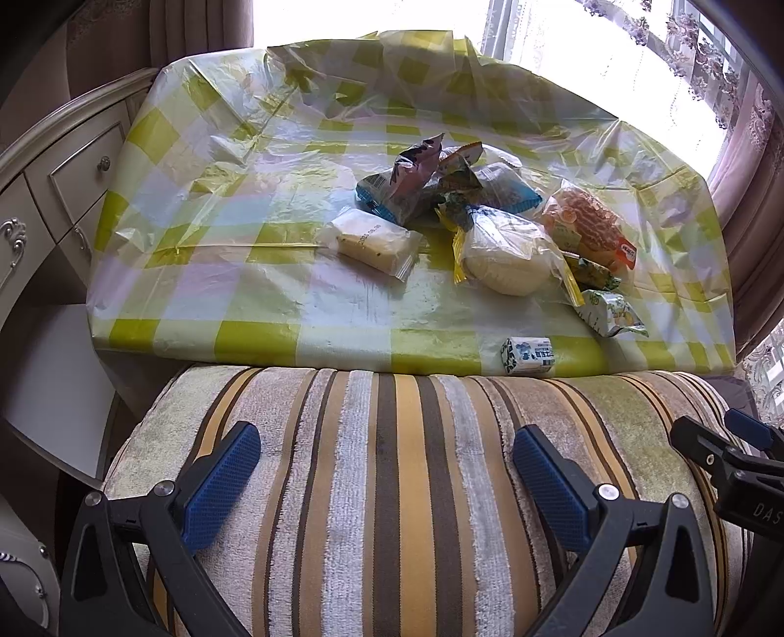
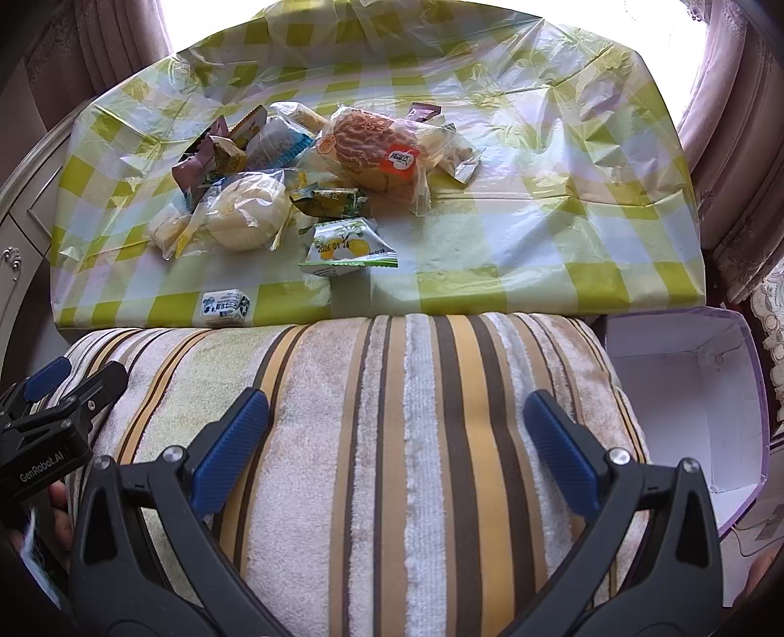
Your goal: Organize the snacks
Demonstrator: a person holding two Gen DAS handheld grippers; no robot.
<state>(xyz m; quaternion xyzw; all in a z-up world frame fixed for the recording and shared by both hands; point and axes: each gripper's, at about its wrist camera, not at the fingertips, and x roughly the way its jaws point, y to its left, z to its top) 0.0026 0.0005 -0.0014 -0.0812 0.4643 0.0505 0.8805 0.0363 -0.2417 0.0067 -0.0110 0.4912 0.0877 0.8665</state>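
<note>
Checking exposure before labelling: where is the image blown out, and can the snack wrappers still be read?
Left wrist view: the window is blown out white, fisheye bends the table edge. Right wrist view: same backlight, yet the date on the green lemon packet reads sharply.

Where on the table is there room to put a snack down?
The left part of the tablecloth, beside the drawers, is bare, and the right part beyond the round cake too. The middle snack pile is crowded.

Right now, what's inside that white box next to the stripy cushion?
The white box looks empty: bare white walls and floor show in the right wrist view. Its near corner is hidden behind the stripy cushion and the right gripper.
</note>
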